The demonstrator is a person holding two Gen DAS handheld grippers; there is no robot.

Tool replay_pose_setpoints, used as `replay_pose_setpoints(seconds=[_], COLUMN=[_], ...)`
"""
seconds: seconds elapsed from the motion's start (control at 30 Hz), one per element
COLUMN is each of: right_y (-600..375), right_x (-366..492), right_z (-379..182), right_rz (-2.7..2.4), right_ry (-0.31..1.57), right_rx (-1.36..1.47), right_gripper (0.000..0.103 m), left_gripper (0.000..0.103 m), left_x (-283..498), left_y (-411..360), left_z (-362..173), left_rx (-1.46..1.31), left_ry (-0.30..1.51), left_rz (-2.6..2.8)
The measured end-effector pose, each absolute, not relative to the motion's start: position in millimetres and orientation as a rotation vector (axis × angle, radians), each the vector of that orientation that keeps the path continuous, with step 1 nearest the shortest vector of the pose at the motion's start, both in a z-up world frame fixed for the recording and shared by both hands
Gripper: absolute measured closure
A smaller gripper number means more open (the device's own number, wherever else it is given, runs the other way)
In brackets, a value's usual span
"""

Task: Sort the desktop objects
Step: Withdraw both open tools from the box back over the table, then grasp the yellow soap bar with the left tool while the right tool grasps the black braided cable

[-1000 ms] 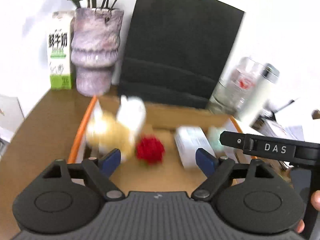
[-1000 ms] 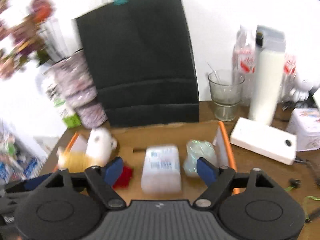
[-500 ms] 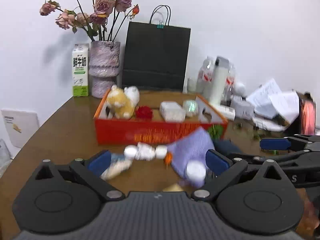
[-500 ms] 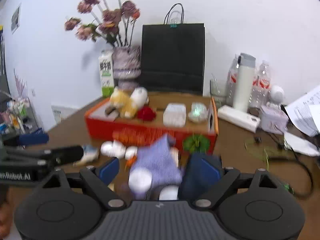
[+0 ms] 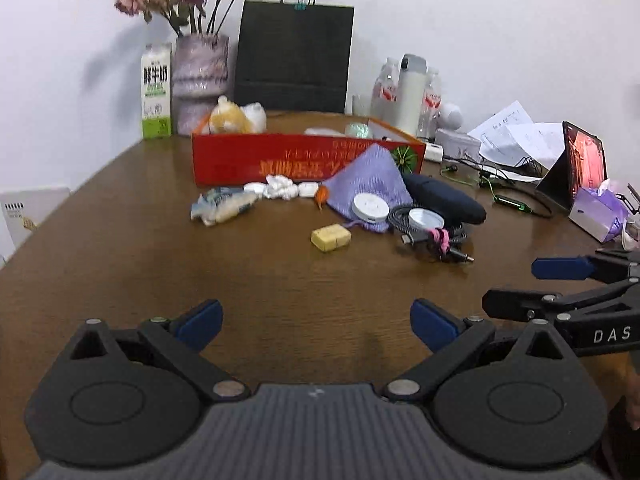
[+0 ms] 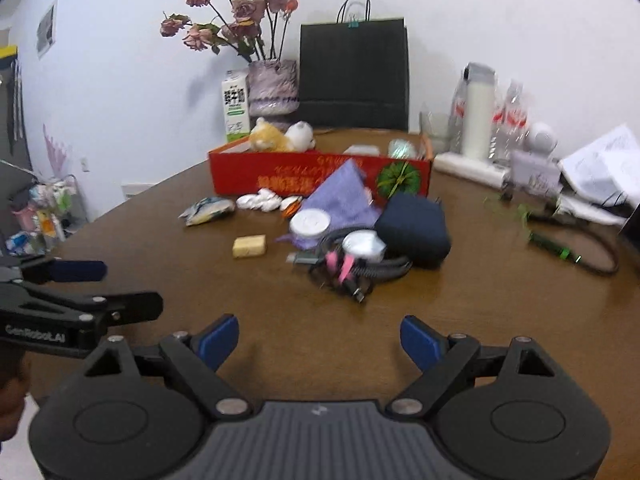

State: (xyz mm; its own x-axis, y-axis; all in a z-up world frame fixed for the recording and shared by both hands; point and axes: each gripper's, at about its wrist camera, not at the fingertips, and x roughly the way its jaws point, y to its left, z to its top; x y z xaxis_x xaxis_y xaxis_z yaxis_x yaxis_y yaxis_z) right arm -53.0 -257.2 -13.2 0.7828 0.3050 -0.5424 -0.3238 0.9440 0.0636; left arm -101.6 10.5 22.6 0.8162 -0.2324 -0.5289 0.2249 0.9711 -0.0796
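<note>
Both grippers, left (image 5: 316, 322) and right (image 6: 320, 340), hover low in frame, tilted down over glossy wood table (image 5: 120, 264), fingers spread, empty; soft purple pouch (image 5: 370, 184) mid-frame.

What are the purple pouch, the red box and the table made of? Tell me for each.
Purple pouch: soft woven cloth, matte; it slumps and creases. Red box: seemingly printed cardboard, slightly glossy, with thin straight walls. Table: wood or wood-look veneer, polished; brown grain and light reflections show.

At bottom, the left claw (image 5: 316, 320) gapes empty over the table (image 5: 120, 264); clutter fronts the red box (image 5: 240, 160) at centre.
</note>
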Motion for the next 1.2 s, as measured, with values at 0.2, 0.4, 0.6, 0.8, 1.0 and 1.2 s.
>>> replay_pose_setpoints(seconds=[0.2, 0.4, 0.6, 0.8, 1.0, 1.2], right_y=[-261, -250, -234, -220, -209, -210], right_x=[-38, -22, 7, 34, 53, 77], right_z=[-15, -9, -9, -17, -27, -17], right_rz=[0.315, 0.387, 0.45, 0.48, 0.479, 0.542], right_ry=[0.581, 0.523, 0.529, 0.549, 0.608, 0.744], right_rx=[-0.008, -0.131, -0.214, -0.269, -0.34, -0.315], right_gripper=[0.018, 0.019, 0.044, 0.045, 0.056, 0.057], left_gripper=[0.017, 0.018, 0.048, 0.056, 0.07, 0.07], left_x=[-71, -16, 28, 31, 20, -7], left_y=[1, -15, -24, -21, -15, -4], left_z=[24, 27, 17, 8, 10, 16], left_rx=[0.038, 0.071, 0.093, 0.088, 0.05, -0.031], left_ry=[0.562, 0.553, 0.636, 0.653, 0.656, 0.656], left_rz=[-0.285, -0.42, -0.476, -0.466, -0.422, -0.364])
